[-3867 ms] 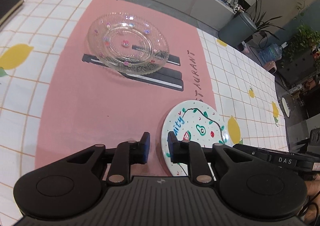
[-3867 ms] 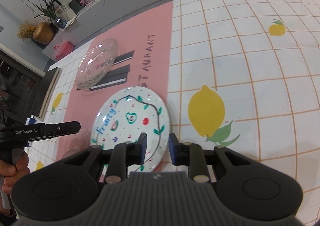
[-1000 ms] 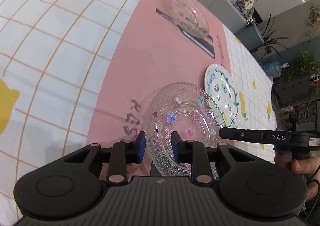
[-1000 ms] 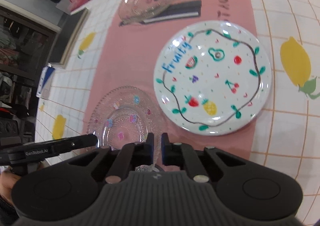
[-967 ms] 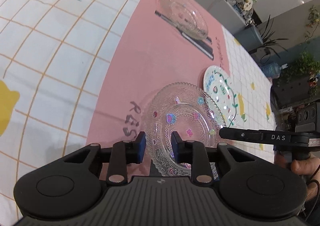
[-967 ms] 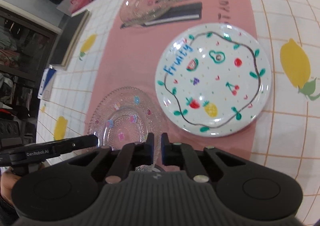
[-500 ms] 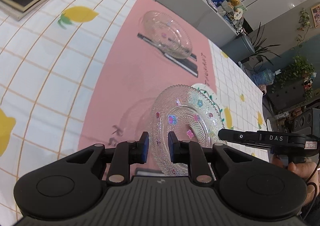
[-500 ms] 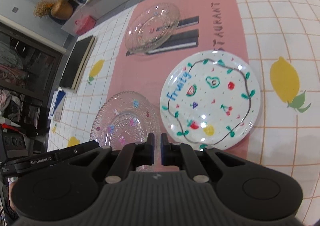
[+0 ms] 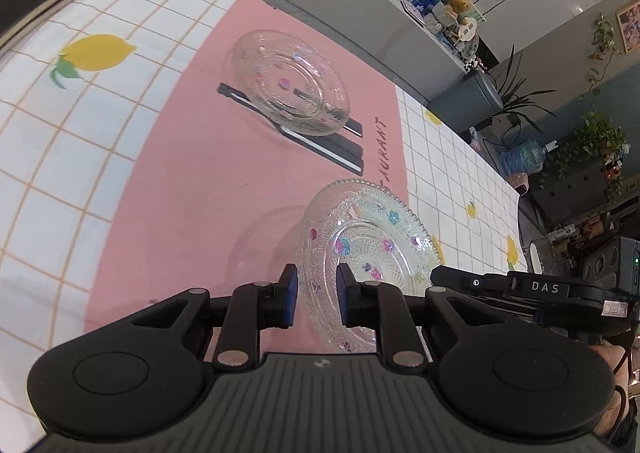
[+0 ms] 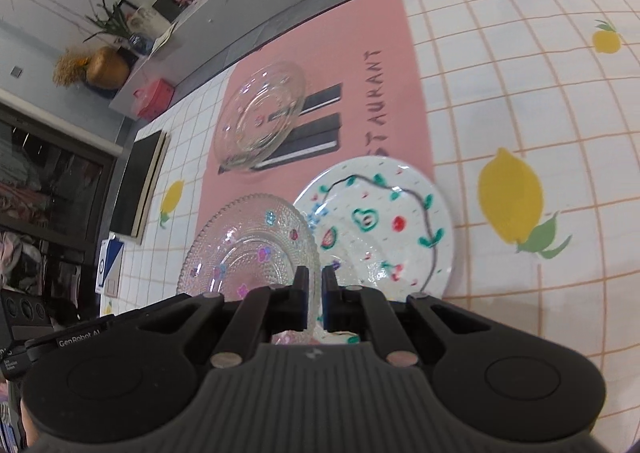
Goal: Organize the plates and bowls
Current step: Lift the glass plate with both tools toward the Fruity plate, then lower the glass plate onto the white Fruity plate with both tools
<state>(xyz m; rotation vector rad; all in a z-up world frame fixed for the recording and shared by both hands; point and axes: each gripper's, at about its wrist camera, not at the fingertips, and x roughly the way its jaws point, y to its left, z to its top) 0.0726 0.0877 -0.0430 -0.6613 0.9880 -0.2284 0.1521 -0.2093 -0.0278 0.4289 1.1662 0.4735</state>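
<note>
Three dishes show: a beaded glass plate [image 9: 368, 249] with coloured flowers, tilted above the pink runner [image 9: 192, 181] and partly over a white fruit-painted plate [image 10: 384, 229], and a clear glass bowl [image 9: 290, 87] farther back, well apart. Both tongs grip the beaded plate's near rim, the left tongs [image 9: 316, 299] narrowly parted around it, the right tongs [image 10: 315, 303] almost fully closed on it. Open table [image 10: 520, 93] lies right of the painted plate, and a dark book [image 9: 44, 1] sits at the far left edge.
</note>
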